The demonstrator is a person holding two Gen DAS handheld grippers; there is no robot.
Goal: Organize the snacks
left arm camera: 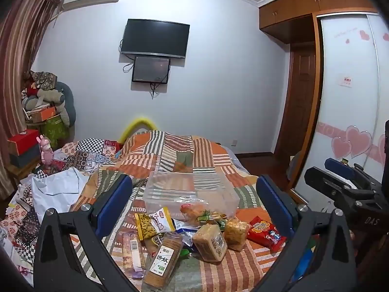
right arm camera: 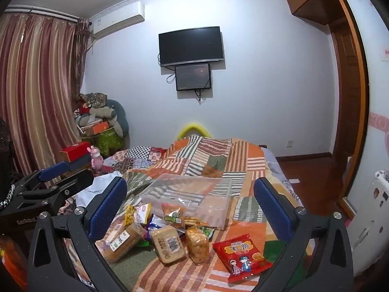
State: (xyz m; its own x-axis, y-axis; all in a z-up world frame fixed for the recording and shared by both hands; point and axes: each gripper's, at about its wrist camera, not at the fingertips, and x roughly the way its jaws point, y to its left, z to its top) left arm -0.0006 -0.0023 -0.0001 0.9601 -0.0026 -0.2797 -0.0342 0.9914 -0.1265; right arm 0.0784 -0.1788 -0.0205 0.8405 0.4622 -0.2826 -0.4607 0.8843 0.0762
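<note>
While the snacks are lying heaped on the bed's patchwork quilt [right arm camera: 170, 275], just ahead of both tongs, the red packet [right arm camera: 243, 255] is sitting apart toward the right tongs [right arm camera: 189, 209]: light, crinkly and likely slippery, best pinched at a flat sealed edge. Beside it the biscuit block [right arm camera: 167, 243] is looking stiff but crushable, so its short sides suit a gentle hold. Beyond the heap the clear bin [right arm camera: 214, 209] is waiting. Left tongs [left arm camera: 194, 206] and right tongs are both gaping wide, holding nothing
</note>
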